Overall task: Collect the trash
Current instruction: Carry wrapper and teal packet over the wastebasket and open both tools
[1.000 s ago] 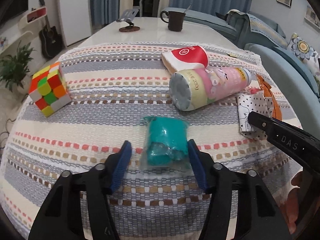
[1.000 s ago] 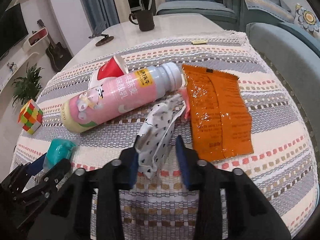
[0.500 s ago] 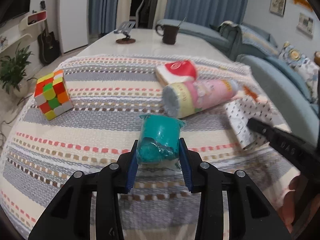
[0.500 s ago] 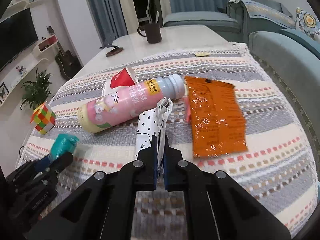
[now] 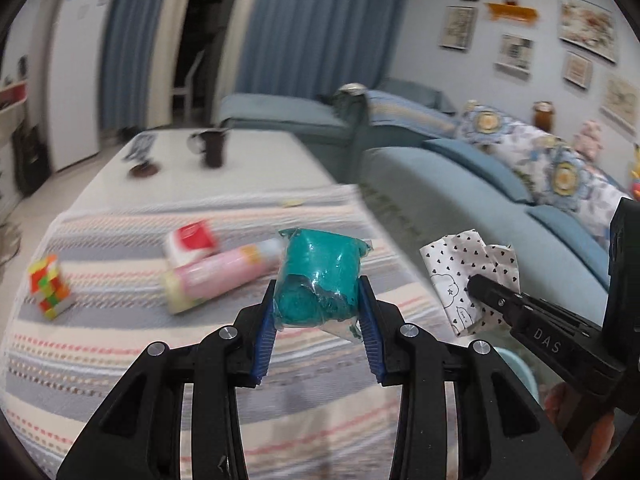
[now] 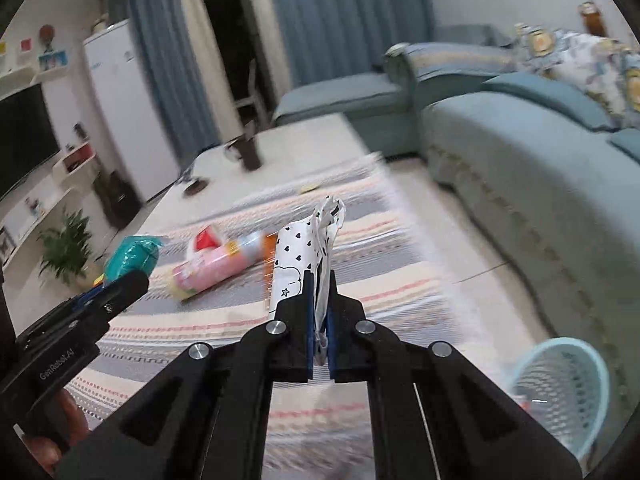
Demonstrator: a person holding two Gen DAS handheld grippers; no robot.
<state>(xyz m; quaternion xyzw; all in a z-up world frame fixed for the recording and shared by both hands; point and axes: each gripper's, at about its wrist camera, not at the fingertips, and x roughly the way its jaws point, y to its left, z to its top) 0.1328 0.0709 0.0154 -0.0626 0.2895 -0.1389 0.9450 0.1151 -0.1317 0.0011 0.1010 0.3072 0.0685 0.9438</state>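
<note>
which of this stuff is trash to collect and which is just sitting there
Part of the job:
teal wrapper in the left gripper
heart-print wrapper in the right gripper
pink bottle
red paper cup
blue basket

Just lying about:
puzzle cube
dark mug

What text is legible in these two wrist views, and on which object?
"DAS": on the right gripper, along its finger, in the left wrist view.
"GenRobot.AI": on the left gripper, on its body, in the right wrist view.
Pink bottle: label printing blurred, unreadable.
Red and white cup: logo blurred, unreadable.
Heart-print wrapper: only drawn hearts, a cloud and a star, no readable words.
</note>
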